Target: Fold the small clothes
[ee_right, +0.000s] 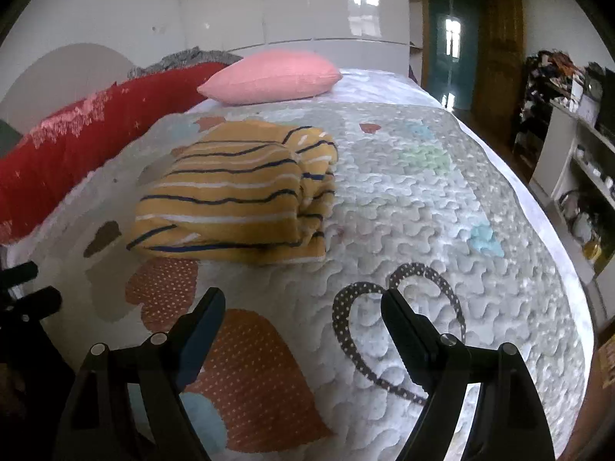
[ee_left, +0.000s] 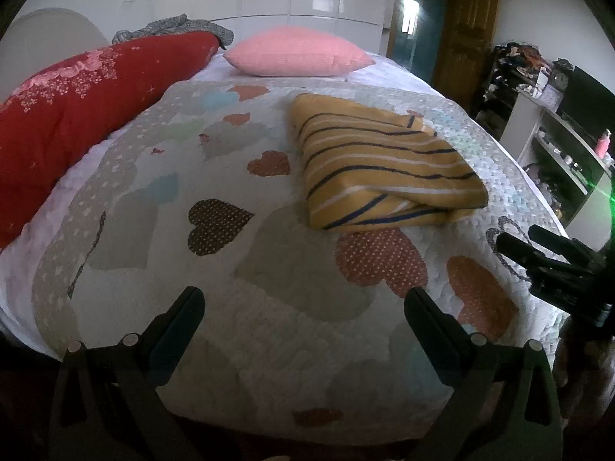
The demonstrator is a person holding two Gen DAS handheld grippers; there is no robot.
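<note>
A yellow garment with dark and white stripes (ee_left: pixel 380 169) lies folded into a thick bundle on the heart-patterned quilt (ee_left: pixel 269 288). My left gripper (ee_left: pixel 303 296) stands open over the quilt's near part, well short of the garment, with nothing between its fingers. The right gripper (ee_left: pixel 519 242) shows at the right edge of the left wrist view. In the right wrist view the same garment (ee_right: pixel 234 196) lies ahead and to the left. My right gripper (ee_right: pixel 303 299) is open there above the quilt (ee_right: pixel 423 211), empty and apart from the cloth.
A pink pillow (ee_left: pixel 298 53) rests at the head of the bed. A red floral duvet (ee_left: pixel 77 107) runs along the left side. White shelves with clutter (ee_left: pixel 557 142) stand to the right of the bed, beside a wooden door (ee_left: pixel 469 30).
</note>
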